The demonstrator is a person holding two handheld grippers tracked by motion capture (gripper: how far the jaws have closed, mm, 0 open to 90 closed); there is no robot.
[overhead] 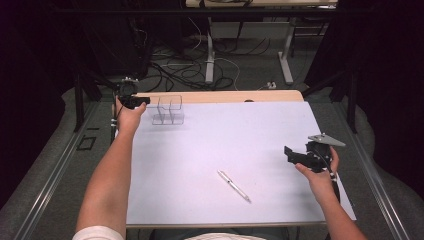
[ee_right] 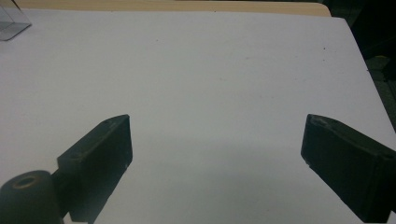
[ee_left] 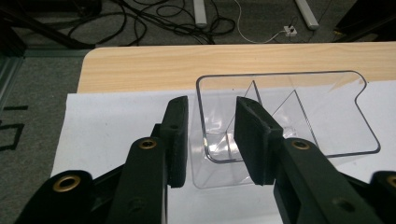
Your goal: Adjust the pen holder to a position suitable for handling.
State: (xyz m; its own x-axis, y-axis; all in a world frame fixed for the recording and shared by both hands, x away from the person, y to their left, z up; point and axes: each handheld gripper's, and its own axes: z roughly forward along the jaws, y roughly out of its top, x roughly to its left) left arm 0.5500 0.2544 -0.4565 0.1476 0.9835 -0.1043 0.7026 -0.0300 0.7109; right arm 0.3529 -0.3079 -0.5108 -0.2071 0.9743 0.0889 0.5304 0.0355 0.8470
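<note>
left gripper (ee_left: 211, 135) straddles the clear organizer (ee_left: 299, 112) wall, jaws not yet touching it – right gripper (ee_right: 215, 149) wide open, empty, well apart from the organizer

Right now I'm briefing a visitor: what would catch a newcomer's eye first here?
The clear plastic organizer at the table's far left corner, with the left gripper straddling its near wall. Then the pen lying alone near the front edge, and the right gripper held open at the right.

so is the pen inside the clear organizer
No, the pen lies flat on the white mat near the table's front edge, far from the clear organizer at the back left.
</note>
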